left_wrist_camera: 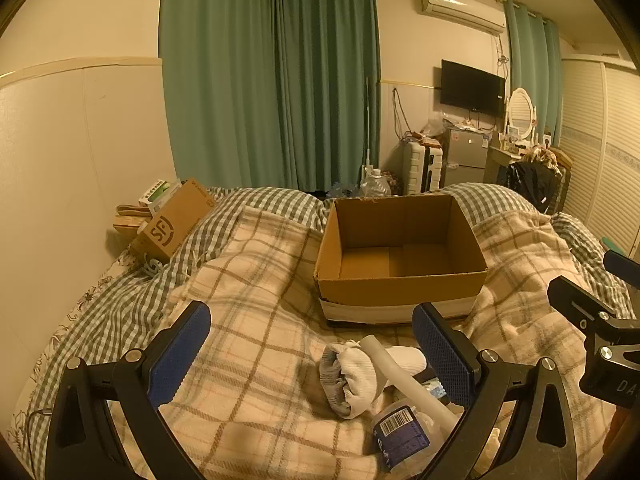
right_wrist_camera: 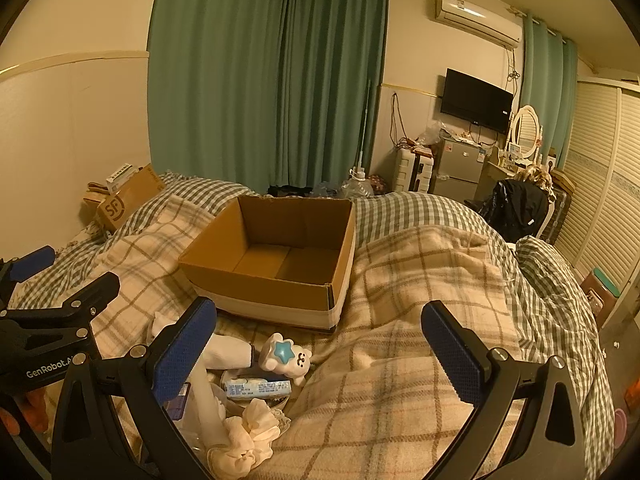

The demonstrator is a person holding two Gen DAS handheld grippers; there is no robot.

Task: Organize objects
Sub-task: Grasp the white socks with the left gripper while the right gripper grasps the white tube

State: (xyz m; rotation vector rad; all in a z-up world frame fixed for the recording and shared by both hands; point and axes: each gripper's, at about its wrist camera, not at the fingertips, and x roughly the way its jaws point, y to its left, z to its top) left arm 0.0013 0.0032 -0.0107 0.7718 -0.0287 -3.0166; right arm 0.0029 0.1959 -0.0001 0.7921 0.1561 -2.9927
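An open, empty cardboard box [left_wrist_camera: 400, 280] sits on the plaid blanket; it also shows in the right wrist view [right_wrist_camera: 260, 288]. A pile of small things lies in front of it: a rolled white and grey sock [left_wrist_camera: 352, 380], a white tube [left_wrist_camera: 404, 376], a clear bottle with a barcode label [left_wrist_camera: 400, 432], a white bear toy with a blue star [right_wrist_camera: 286, 358], a flat blue-white pack [right_wrist_camera: 256, 388] and a cream scrunchie [right_wrist_camera: 248, 436]. My left gripper [left_wrist_camera: 316, 360] is open above the blanket, left of the pile. My right gripper [right_wrist_camera: 320, 356] is open, just right of the pile.
A second cardboard box marked SF [left_wrist_camera: 176, 224] leans at the bed's far left by the wall. The plaid blanket [right_wrist_camera: 420, 320] bulges to the right of the box. Beyond the bed are green curtains [left_wrist_camera: 272, 80], a suitcase, a small fridge and a dresser.
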